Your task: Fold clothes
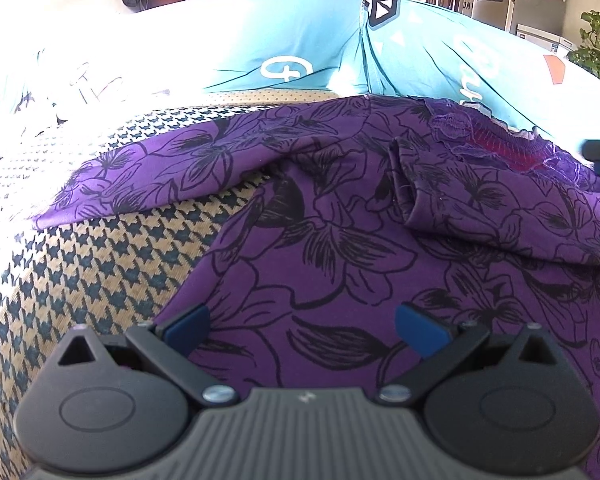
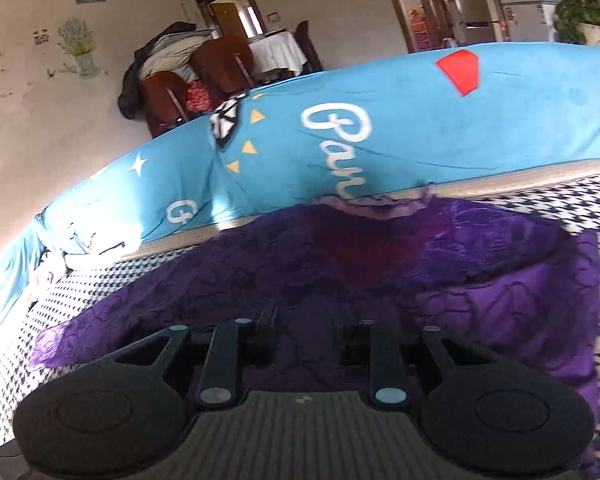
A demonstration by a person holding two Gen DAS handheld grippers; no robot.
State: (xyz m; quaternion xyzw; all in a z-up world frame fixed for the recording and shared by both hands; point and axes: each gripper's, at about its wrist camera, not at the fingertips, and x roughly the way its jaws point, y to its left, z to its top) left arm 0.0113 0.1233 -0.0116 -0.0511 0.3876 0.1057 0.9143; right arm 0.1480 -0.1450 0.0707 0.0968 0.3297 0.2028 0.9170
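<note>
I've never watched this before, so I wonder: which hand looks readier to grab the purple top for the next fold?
Probably the left. The left gripper hovers open right over flat fabric of the purple floral top. The right gripper is only slightly open, and its view is blurred.

Brightness: strong daylight in both views, brightest at the left
Glare: in the left wrist view the turquoise printed blanket (image 1: pixel 300 36) burns out to white toward its left end; in the right wrist view a white-hot patch sits low at the left
Shadows: soft dark folds across the purple floral garment (image 1: pixel 340 216), darker under its creases
Blur: left wrist view sharp; right wrist view smeared, the garment's print and the black-and-cream houndstooth cover (image 2: pixel 580 208) soft
Distortion: fisheye bends the blanket's edge into an arc; corners go black
</note>
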